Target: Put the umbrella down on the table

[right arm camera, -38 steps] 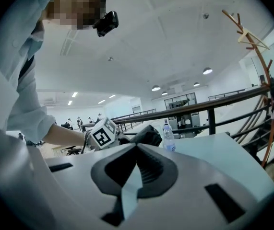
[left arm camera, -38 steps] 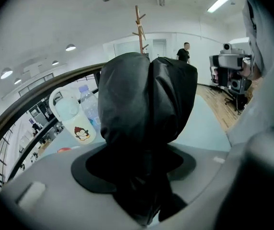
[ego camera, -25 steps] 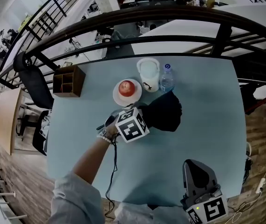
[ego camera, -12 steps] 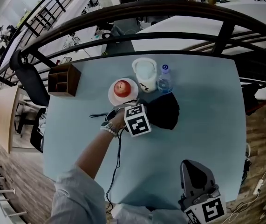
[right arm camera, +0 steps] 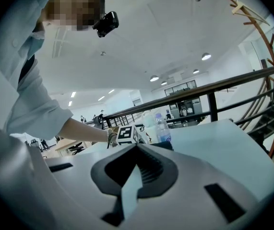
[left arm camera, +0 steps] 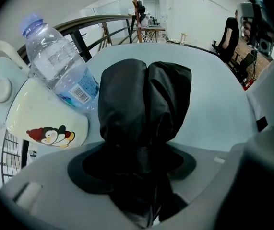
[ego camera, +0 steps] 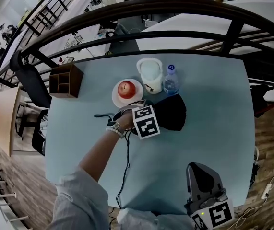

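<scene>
1. Right, my left gripper (ego camera: 146,122) points steeply down over the middle of the table (ego camera: 213,90), and its jaws are clamped on the near end of the black folded umbrella (ego camera: 172,113).
2. The umbrella's bundled cloth lies on the tabletop and stretches away from the jaws toward the far edge.
3. Just beyond the umbrella, toward the far edge, stand a clear water bottle (ego camera: 171,80) and a white lidded cup (ego camera: 150,75) with a penguin printed on it. The two are side by side, with the cup to the left.
4. A plate (ego camera: 119,99) carrying a red apple (ego camera: 127,88) sits left of the cup, close to my left hand (ego camera: 122,124).
5. A wooden box (ego camera: 65,80) with compartments stands near the far left corner.
6. A thin black cable (ego camera: 124,169) trails from the left gripper to the near edge.
7. My right gripper (ego camera: 205,176) hangs at the near edge toward the right corner, well apart from the umbrella. Its jaws are drawn together with nothing between them.
</scene>
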Available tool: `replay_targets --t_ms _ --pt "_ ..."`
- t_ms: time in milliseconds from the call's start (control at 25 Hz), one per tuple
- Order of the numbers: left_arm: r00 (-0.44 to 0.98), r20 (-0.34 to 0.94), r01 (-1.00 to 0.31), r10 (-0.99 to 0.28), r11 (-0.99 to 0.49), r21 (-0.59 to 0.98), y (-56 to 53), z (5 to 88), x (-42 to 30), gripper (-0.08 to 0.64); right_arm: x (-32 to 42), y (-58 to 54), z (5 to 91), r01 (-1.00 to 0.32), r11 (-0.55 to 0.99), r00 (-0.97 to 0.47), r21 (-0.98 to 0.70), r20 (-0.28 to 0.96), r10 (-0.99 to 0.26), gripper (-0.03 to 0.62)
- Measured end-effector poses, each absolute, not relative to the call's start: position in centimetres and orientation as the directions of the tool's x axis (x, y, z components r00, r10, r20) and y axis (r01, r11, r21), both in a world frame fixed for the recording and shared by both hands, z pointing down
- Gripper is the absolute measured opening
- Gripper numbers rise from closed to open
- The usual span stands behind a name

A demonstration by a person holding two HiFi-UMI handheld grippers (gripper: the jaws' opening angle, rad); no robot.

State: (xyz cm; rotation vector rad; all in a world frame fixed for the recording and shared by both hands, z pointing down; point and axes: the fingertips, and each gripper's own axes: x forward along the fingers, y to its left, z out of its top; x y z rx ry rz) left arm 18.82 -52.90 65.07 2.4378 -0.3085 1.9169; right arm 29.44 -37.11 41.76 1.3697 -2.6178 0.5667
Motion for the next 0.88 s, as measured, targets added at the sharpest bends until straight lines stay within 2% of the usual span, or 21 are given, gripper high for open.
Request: replay_targets --t_ms 520,880 --pt "0.277 0.947 -0.244 -0.161 -0.965 -0.093 -52.4 62.4 18.5 0.295 28.1 -35.3 40.6 -0.808 0.527 -0.586 -0.265 0.264 -0.766 0.0" --pt "0.366 0.896 -0.317 -0.252 -0.939 -0.135 -51.2 58.3 18.4 0.291 26.3 -33.3 38.8 -0.802 0.545 -0.595 -0.244 0.235 -0.769 0.0"
